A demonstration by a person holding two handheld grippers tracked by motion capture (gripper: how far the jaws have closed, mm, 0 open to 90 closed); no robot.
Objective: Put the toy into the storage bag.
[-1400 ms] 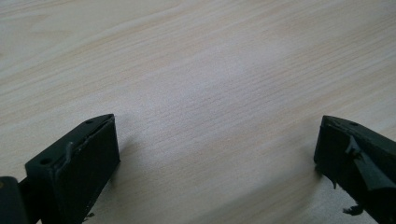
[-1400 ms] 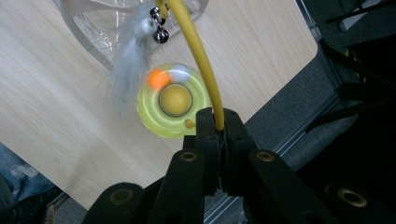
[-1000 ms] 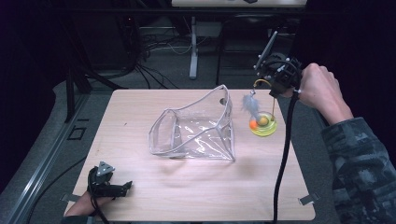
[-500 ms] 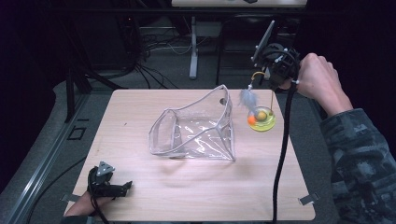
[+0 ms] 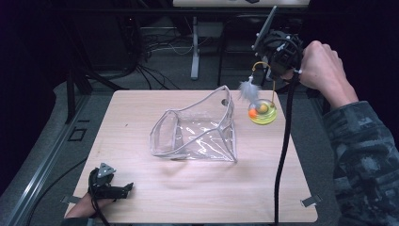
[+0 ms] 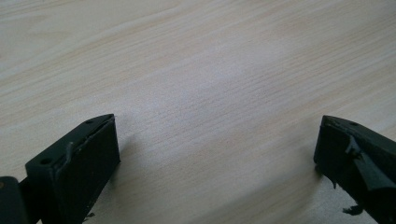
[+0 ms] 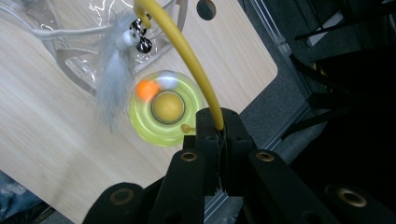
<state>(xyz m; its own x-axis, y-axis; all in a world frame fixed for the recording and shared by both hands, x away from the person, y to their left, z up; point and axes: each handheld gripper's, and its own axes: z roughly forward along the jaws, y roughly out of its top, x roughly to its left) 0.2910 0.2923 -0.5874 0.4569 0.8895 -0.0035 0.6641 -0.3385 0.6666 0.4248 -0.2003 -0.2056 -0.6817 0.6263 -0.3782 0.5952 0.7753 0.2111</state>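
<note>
Cat toy (image 5: 262,112) hangs at the upper right of the high view, above the table's (image 5: 197,197) far right edge, lifted clear of the wood. Its long axis is the yellow wire (image 7: 180,44): from the yellow-green ring tray it rises roughly upright, then arches over toward the left of the frame, where a grey feather (image 5: 248,89) and small bells (image 7: 140,37) dangle downward. The right gripper (image 7: 219,128) is clamped tight on that wire, jaws pressed together around it, held by a hand (image 5: 322,70) at the frame's upper right. Inside the ring tray sit an orange ball (image 7: 147,89) and a pale ball just beside it, with a yellow dome at the centre. Clear pouch (image 5: 195,129) lies mid-frame on the table, its mouth gaping toward the left, nothing visible inside. Left gripper (image 5: 110,186) rests at the lower left on the wood, its jaws spread wide with bare tabletop between them
</note>
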